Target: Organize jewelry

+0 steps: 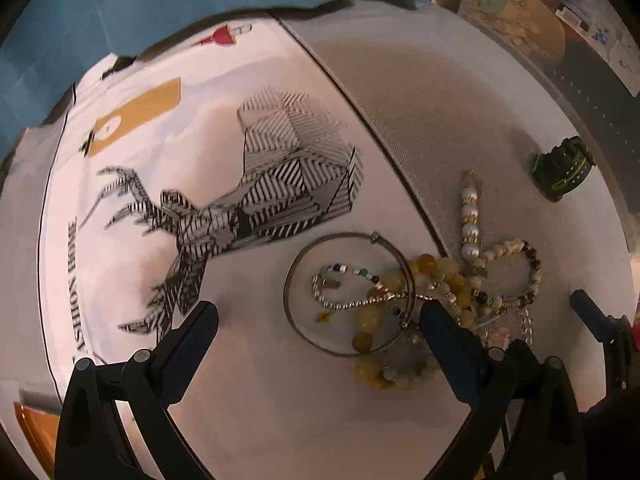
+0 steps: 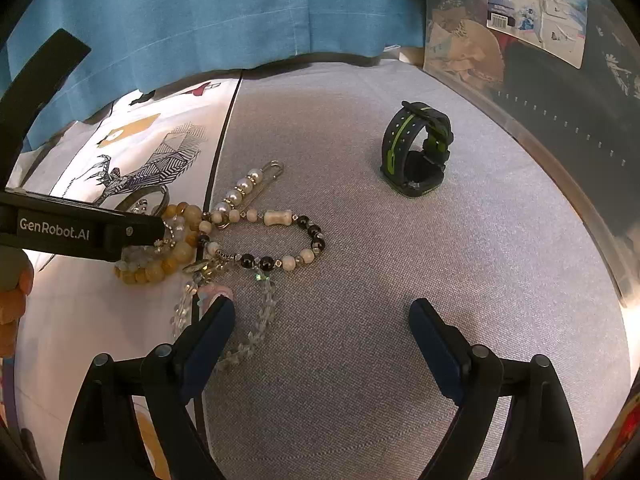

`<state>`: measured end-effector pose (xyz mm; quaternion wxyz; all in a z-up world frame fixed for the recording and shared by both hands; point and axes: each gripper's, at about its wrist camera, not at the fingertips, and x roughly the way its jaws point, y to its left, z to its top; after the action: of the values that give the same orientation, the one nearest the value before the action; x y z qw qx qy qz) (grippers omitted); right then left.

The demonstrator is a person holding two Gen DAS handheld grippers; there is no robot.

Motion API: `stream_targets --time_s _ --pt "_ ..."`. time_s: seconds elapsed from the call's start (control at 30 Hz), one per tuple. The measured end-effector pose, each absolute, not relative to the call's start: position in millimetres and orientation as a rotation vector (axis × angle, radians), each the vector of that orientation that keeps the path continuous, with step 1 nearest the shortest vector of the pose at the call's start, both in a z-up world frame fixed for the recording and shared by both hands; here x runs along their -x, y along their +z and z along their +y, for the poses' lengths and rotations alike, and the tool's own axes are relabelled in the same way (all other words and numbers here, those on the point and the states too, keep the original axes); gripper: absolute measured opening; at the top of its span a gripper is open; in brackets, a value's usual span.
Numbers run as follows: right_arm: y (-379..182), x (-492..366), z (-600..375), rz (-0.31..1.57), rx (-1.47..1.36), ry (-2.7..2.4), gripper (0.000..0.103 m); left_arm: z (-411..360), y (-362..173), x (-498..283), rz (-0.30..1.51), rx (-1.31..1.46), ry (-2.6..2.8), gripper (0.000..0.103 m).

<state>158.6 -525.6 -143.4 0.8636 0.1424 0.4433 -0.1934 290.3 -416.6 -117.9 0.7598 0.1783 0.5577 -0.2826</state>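
A jewelry pile lies where a white printed sheet (image 1: 240,360) meets a grey mat (image 2: 400,280). In it are a thin metal bangle (image 1: 289,280), a silver chain bracelet (image 1: 340,305), a yellow bead bracelet (image 1: 370,316), a pearl charm (image 2: 244,186), a black-and-cream bead bracelet (image 2: 276,217) and a clear crystal bracelet (image 2: 266,308). My left gripper (image 1: 320,316) hangs open over the bangle, its right fingertip above the beads. My right gripper (image 2: 322,316) stands open above the mat, its left fingertip beside the crystal bracelet. A black-and-green watch (image 2: 416,148) stands apart.
The white sheet carries a striped deer drawing (image 1: 256,184). A blue curtain (image 2: 240,12) hangs behind the table. A clear plastic bin (image 2: 540,80) borders the mat at the right. A hand (image 2: 12,288) shows at the left edge.
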Motion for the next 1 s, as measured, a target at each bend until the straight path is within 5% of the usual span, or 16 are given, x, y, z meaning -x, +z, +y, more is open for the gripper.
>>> stream_targets --time_s 0.87,1.0 --pt "-142 -145 -521 0.925 -0.296 -0.399 0.089 -357 -111 -271 1.206 -0.255 -0.719 0.100" --pt "-142 -144 -521 0.927 -0.296 -0.399 0.089 -365 -109 -260 1.168 -0.274 -0.741 0.092"
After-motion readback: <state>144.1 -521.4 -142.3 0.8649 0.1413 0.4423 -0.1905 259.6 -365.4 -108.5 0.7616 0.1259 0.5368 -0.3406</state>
